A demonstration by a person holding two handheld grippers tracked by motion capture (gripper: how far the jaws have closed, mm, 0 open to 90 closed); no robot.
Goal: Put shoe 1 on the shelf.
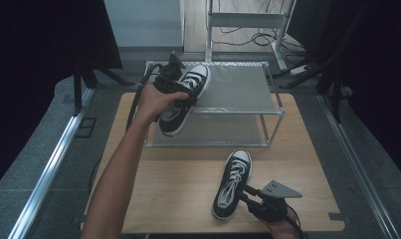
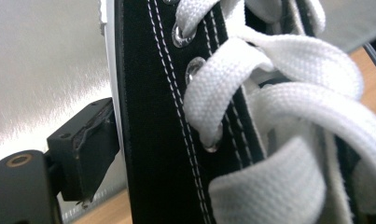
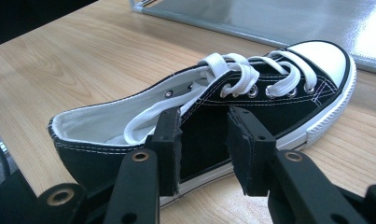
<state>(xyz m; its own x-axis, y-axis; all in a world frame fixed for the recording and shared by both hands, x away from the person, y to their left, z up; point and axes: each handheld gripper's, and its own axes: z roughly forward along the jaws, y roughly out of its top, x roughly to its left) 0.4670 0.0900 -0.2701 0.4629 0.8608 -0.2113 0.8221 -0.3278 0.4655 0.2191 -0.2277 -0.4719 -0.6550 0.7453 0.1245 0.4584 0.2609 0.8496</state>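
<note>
My left gripper (image 1: pixel 180 92): jaws clamp first sneaker (image 1: pixel 184 98) over rack (image 1: pixel 238 89) top shelf's left edge | my right gripper (image 1: pixel 250 196): jaws parted, beside second sneaker (image 1: pixel 232 183), worktop (image 1: pixel 178 184) front edge.

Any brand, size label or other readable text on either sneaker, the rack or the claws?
None can be read.
Held sneaker: plain black canvas, white laces.
Sneaker on the table: no print on side, lining or toe cap.
Rack shelf: bare metal.

Light wooden table (image 1: pixel 188 199) carrying a two-tier metal rack (image 1: pixel 238 89). Grey floor (image 1: pixel 39 164), black curtains (image 1: pixel 34 35) either side, cables (image 1: pixel 260 37) behind, possibly a frame.
</note>
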